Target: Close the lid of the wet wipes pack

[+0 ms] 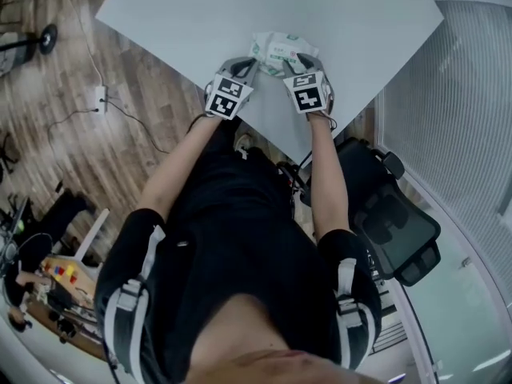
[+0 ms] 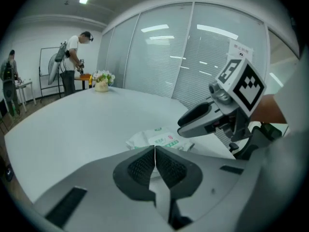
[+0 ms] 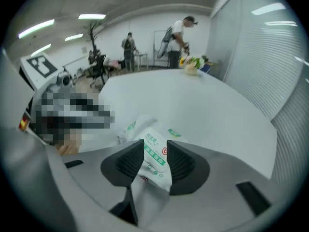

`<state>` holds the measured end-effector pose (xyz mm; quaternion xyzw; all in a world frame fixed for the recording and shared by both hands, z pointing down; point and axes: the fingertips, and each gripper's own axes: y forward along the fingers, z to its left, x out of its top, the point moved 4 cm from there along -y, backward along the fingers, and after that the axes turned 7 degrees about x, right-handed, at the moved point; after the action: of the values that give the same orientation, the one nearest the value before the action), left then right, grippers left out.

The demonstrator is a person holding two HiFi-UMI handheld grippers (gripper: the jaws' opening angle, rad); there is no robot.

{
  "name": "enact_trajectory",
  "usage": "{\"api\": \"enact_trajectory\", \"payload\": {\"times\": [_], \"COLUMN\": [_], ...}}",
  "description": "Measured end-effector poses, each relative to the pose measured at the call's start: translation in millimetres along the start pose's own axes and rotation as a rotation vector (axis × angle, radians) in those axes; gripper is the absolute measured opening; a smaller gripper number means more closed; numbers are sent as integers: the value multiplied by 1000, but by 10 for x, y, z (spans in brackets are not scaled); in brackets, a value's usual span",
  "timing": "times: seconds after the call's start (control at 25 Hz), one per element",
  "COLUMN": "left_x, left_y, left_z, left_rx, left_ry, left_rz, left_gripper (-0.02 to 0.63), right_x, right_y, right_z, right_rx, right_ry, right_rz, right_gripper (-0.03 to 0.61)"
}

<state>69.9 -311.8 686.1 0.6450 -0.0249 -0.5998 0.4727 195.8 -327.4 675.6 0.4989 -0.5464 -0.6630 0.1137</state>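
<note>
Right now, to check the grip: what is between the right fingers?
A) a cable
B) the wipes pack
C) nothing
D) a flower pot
B: in the right gripper view the wipes pack sits pinched between the right gripper's fingers.

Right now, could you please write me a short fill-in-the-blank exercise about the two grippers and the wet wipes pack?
1. The wet wipes pack is clamped between the jaws of the ____ gripper.
2. The left gripper has its jaws ____, with nothing between them.
3. The print on the pack is mainly ____ in colour.

Missing words: right (that is, the right gripper); shut; green.
</note>
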Motion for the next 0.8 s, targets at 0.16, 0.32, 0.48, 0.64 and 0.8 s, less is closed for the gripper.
{"api": "enact_trajectory", "payload": {"times": [0.16,0.32,0.48,0.64,0.8], "left_x": [283,563,744,712,625], "left_y": [-689,-1711,-2776,-3526,-4040], "left_z": [-197,-605,-986,-1385,-1557], "left_rx": [60,104,175,172,152], "left_ry": [-3,29,23,-8,-58], "left_rz": [-156,-327,-520,-608,-693], "left_gripper": [24,24,23,23,24], "right_x": [167,161,-45,-365,-592], "right_y": [-963,-2174,-2978,-3546,-3897], "right_z": [200,618,1068,1517,1958], "right_rx": [-121,-195,-249,-286,-308], "right_ry": [159,194,190,180,171], "right_rz": [-349,-623,-759,-831,-886], "right_gripper": [75,43,35,32,32]}}
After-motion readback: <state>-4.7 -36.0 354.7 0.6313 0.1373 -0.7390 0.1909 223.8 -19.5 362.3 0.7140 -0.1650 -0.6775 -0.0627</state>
